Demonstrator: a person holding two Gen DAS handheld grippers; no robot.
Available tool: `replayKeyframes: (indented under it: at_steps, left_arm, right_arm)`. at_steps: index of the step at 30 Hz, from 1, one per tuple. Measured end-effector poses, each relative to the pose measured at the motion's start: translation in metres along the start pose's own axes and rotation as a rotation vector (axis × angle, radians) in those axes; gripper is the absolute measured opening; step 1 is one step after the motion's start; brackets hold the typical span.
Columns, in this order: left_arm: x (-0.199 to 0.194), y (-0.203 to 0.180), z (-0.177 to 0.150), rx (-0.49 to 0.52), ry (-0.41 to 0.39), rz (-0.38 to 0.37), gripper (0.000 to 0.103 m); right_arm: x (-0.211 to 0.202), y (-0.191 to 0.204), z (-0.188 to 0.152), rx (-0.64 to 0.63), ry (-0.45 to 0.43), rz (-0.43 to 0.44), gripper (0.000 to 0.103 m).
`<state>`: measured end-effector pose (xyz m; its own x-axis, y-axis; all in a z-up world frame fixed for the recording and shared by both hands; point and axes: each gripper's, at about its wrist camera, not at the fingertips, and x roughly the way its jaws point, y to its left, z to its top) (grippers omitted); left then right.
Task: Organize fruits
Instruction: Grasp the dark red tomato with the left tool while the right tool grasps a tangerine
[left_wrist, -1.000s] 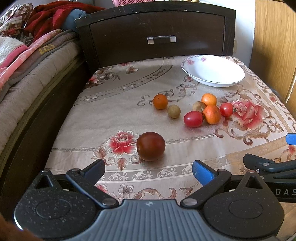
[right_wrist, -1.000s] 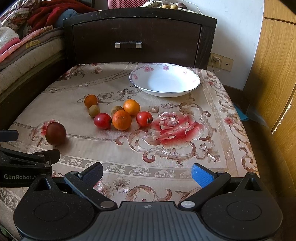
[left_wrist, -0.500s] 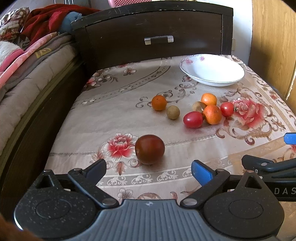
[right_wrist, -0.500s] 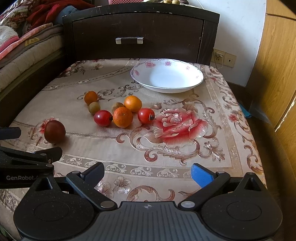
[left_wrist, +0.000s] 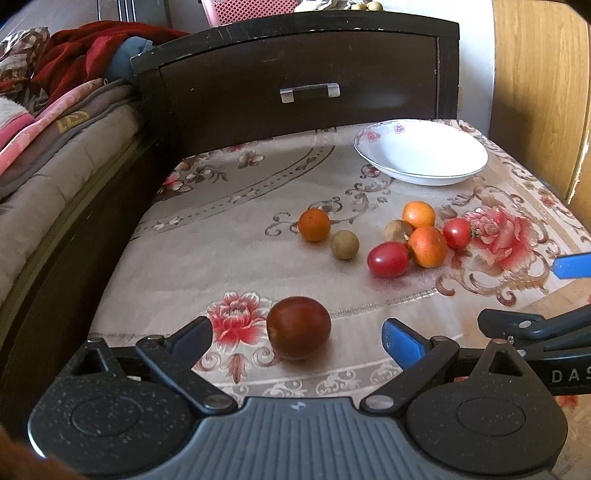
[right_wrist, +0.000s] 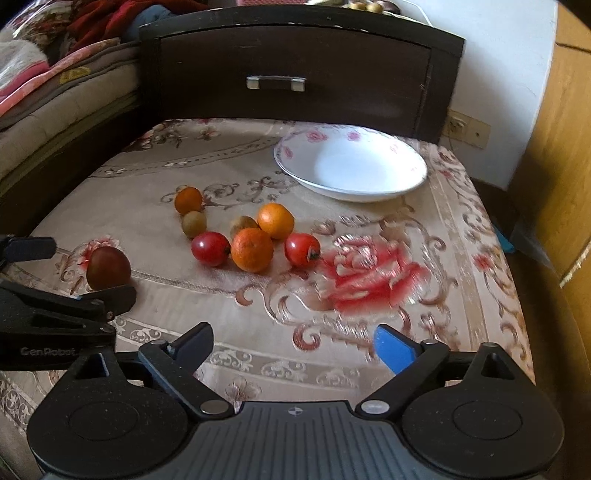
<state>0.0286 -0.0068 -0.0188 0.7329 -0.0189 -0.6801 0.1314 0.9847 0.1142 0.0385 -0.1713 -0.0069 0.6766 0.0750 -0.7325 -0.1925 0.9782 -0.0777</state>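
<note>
A dark red plum (left_wrist: 298, 328) (right_wrist: 108, 267) lies near the table's front left, straight between the fingers of my open left gripper (left_wrist: 297, 338). Farther back sits a cluster of several fruits: oranges (left_wrist: 427, 246) (right_wrist: 252, 249), red tomatoes (left_wrist: 388, 259) (right_wrist: 210, 248) and small brown longans (left_wrist: 344, 244) (right_wrist: 194, 223). An empty white bowl (left_wrist: 421, 151) (right_wrist: 350, 162) stands at the back right. My right gripper (right_wrist: 293, 345) is open above the floral cloth, short of the cluster, holding nothing.
A floral tablecloth (left_wrist: 229, 221) covers the table. A dark drawer cabinet (left_wrist: 295, 88) stands behind it, a bed with folded blankets (left_wrist: 44, 122) at the left, and a wooden wardrobe (right_wrist: 554, 122) at the right. The table's right edge drops to the floor.
Both grippers have moved forward over the table. The plum now sits closer between the left fingers, and the fruit cluster and bowl appear nearer in the right wrist view.
</note>
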Motion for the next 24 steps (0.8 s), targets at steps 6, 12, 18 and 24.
replayKeyframes:
  at_steps: [6,12,18,24]
  left_arm:
    - [0.012,0.000,0.002,0.019,0.005,0.004,0.103]
    - [0.023,-0.002,0.002,0.043,0.001,0.006,0.093]
    - [0.032,0.000,-0.001,0.025,0.011,-0.020,0.082]
    - [0.033,-0.001,-0.003,0.008,0.002,-0.032,0.079]
  right_arm:
    - [0.011,-0.006,0.015,-0.022,-0.035,0.035,0.083]
    - [0.032,-0.010,0.024,-0.013,-0.029,0.095,0.067]
    - [0.048,-0.006,0.033,-0.025,-0.046,0.143,0.058]
    - [0.058,-0.003,0.037,-0.046,-0.076,0.128,0.060]
